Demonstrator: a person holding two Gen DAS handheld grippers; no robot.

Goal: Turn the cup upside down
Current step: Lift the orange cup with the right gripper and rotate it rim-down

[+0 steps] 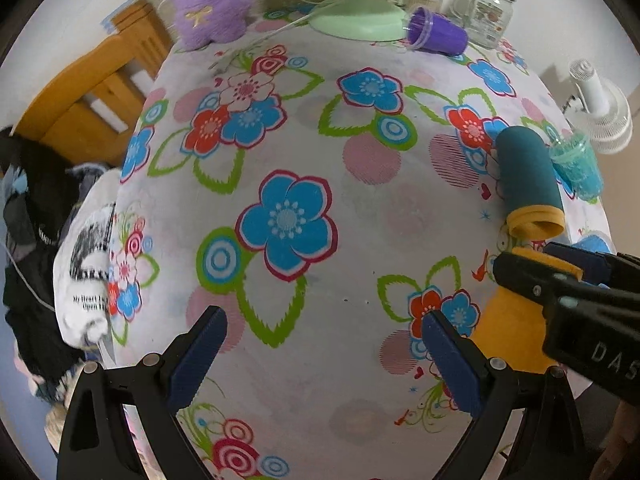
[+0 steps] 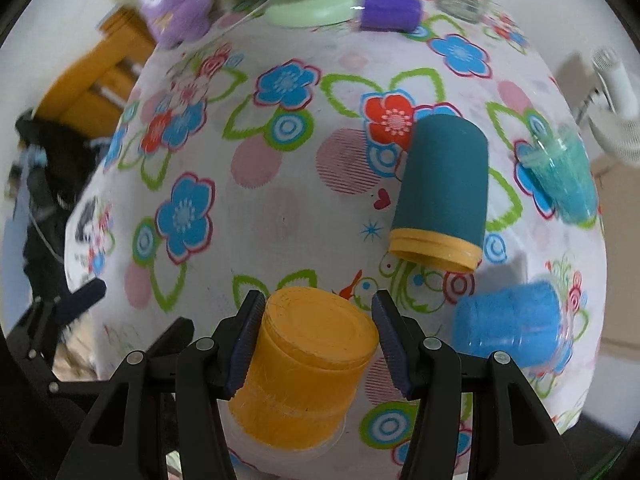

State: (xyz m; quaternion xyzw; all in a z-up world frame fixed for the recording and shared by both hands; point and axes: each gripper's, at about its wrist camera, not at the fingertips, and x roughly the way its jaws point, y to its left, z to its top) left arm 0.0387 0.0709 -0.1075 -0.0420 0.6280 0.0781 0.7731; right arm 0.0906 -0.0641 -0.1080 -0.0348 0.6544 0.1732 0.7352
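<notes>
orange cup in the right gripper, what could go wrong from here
1. The orange cup sits tilted between the right gripper pads, base toward the camera; a loose hold could let it slip or twist on release.
2. The teal cup lies on its side close ahead, with the blue cup to the right; a swing could knock either into rolling.
3. The tablecloth edge is near, so a drop might go off.
</notes>
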